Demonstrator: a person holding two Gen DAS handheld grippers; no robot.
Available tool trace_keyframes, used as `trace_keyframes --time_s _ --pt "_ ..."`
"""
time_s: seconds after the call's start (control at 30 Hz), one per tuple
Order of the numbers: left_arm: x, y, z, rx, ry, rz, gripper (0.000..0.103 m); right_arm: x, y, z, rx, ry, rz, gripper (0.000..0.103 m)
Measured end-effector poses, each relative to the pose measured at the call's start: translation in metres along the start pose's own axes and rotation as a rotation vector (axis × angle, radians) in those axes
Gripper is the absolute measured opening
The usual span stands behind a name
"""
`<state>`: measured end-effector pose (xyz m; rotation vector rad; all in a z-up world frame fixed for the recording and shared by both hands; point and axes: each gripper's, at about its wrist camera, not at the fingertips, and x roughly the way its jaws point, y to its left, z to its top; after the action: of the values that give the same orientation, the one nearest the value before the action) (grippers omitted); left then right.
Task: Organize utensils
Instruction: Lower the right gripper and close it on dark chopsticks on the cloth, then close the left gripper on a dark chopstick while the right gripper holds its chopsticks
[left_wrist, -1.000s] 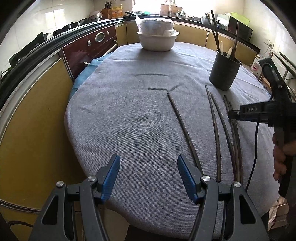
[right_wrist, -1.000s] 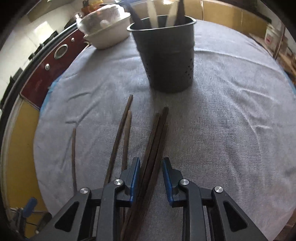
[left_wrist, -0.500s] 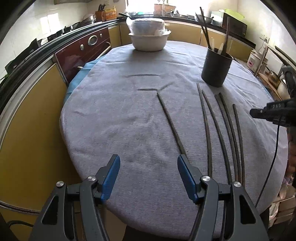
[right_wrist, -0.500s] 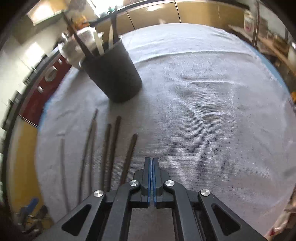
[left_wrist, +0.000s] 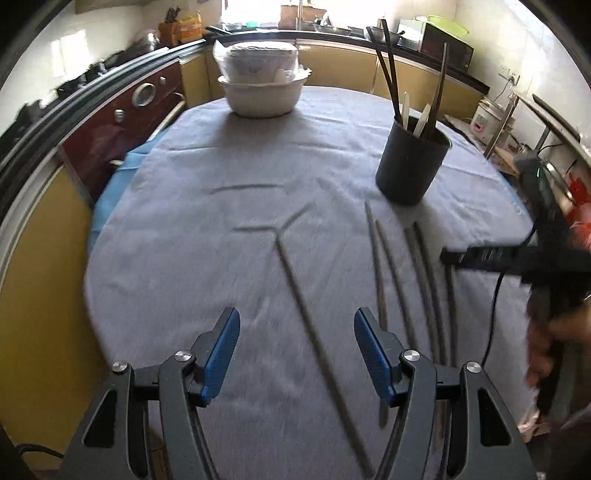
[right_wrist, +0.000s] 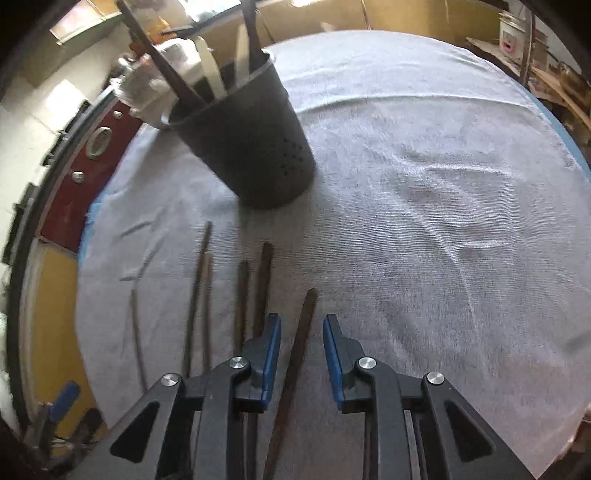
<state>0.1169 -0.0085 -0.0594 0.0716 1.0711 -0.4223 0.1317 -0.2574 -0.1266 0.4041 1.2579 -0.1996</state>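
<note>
Several dark chopsticks lie on the grey tablecloth (left_wrist: 207, 258). In the left wrist view my left gripper (left_wrist: 297, 350) stands open above a lone chopstick (left_wrist: 295, 288) that runs between its fingers, untouched. In the right wrist view my right gripper (right_wrist: 301, 325) has its jaws opening on either side of the rightmost chopstick (right_wrist: 306, 306), which lies on the cloth with the pads clear of it. The other chopsticks (right_wrist: 262, 277) lie just left of it. A black utensil holder (right_wrist: 251, 155) with chopsticks and pale spoons stands behind them, also seen as the holder (left_wrist: 410, 170) from the left.
A white bowl (left_wrist: 262, 99) with a wrapped stack of dishes sits at the far side of the table. A dark red oven (left_wrist: 122, 136) and yellow cabinets stand to the left. My right gripper (left_wrist: 448, 255), a hand and a cable are at the table's right edge.
The right gripper shut empty beside a chopstick split off from the pair, then shifted left and opened around it. The left gripper moved right until the lone chopstick lay between its fingers.
</note>
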Motion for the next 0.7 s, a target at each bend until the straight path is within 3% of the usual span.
trace_keyframes --time_s 0.07,0.17,0.37,0.7 --pt "0.008 0.001 0.015 -0.013 0.02 -0.042 0.065 0.002 0.007 0.001 -0.023 -0.007 -0.041 0.023" --pt "0.027 0.002 0.041 -0.047 0.073 -0.102 0.065 0.005 0.013 0.0 -0.065 -0.02 -0.083 0.012" --pt "0.07 -0.014 0.085 -0.066 0.192 -0.209 0.064 -0.001 -0.001 -0.007 -0.074 -0.015 -0.05 0.009" --pt "0.133 -0.05 0.122 -0.011 0.307 -0.141 0.064 -0.013 -0.029 -0.015 -0.107 -0.011 -0.003 0.008"
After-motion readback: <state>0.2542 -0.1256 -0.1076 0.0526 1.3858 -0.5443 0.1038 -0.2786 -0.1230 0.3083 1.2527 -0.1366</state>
